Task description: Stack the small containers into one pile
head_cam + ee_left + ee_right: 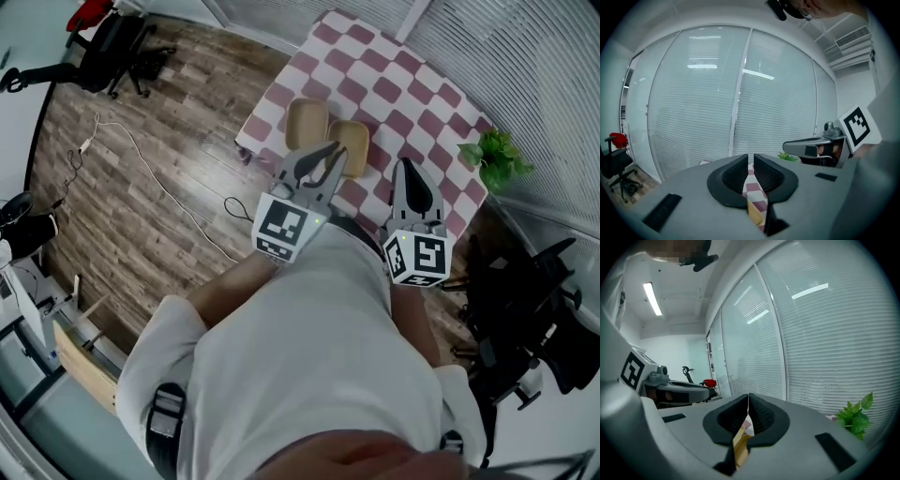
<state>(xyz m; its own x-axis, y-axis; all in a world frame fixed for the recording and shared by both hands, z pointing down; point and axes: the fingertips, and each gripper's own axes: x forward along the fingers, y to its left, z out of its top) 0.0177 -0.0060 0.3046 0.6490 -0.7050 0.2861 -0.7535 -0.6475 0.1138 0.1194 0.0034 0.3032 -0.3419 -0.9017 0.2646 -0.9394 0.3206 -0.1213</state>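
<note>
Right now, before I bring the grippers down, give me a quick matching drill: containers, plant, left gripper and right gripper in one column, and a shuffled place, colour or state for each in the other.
Things:
1. containers
2. plant
3. left gripper
4. right gripper

Places and states:
A. jaws closed together, nothing between them
B. green, at the right edge of the table
C. jaws a narrow gap apart, nothing between them
D. tan, side by side on the table, not stacked yet

Pairs: 1-D, 2-B, 3-C, 4-A.
</note>
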